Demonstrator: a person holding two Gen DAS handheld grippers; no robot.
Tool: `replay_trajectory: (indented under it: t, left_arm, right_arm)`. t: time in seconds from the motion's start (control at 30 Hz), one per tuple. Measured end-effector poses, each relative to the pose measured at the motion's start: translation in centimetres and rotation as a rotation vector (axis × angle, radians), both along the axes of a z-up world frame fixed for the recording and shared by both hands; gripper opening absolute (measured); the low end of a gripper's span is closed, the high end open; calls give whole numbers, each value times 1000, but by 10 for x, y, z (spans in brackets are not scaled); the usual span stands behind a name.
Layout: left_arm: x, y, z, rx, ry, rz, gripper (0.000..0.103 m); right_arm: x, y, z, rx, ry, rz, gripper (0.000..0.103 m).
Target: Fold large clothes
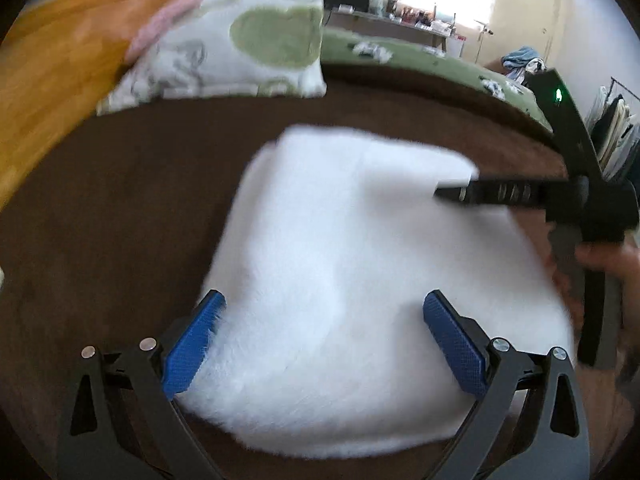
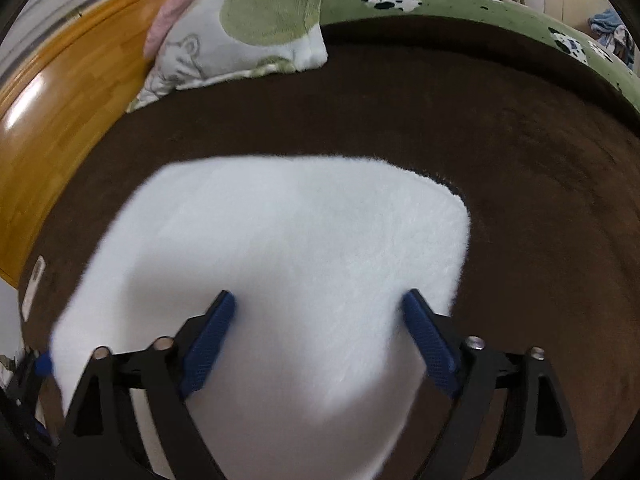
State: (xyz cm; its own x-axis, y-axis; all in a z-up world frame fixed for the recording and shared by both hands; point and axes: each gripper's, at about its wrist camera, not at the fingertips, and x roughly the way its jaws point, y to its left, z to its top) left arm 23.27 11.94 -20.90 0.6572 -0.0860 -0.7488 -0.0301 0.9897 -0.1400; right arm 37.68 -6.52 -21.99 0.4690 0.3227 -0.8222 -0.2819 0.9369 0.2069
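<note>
A brown blanket (image 2: 500,140) is covering the bed, with a green cover (image 2: 460,4) lying behind it and a wooden headboard (image 2: 52,128) standing at the left. A pillow (image 2: 248,28) is leaning near the headboard. The white garment (image 2: 280,248) is lying folded on the brown blanket, in the middle. The left gripper (image 1: 324,320) is hanging over its near edge with jaws wide apart, holding nothing. The right gripper (image 2: 320,320) is also spread open above the garment, gripping nothing.

The garment (image 2: 280,264) lies on the blanket (image 2: 520,160) before me, between my fingers (image 2: 208,344); the pillow (image 2: 248,28) sits behind it, headboard (image 2: 60,128) left.
</note>
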Motion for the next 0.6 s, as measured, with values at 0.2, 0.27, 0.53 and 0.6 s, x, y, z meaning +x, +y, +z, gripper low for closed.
replay_trajectory:
  t: [0.2, 0.27, 0.53, 0.6]
  left_arm:
    - [-11, 28, -25, -169, -21, 41, 97]
    - [-11, 29, -29, -191, -31, 40, 97]
    - [-8, 37, -43, -293, -40, 35, 98]
    - [-8, 34, -36, -256, -27, 39, 98]
  right_arm:
    - [27, -8, -18, 25, 33, -12, 96]
    - [34, -8, -23, 32, 40, -3, 98]
    - [33, -9, -23, 47, -1, 14, 98]
    - [24, -10, -15, 32, -52, 26, 98]
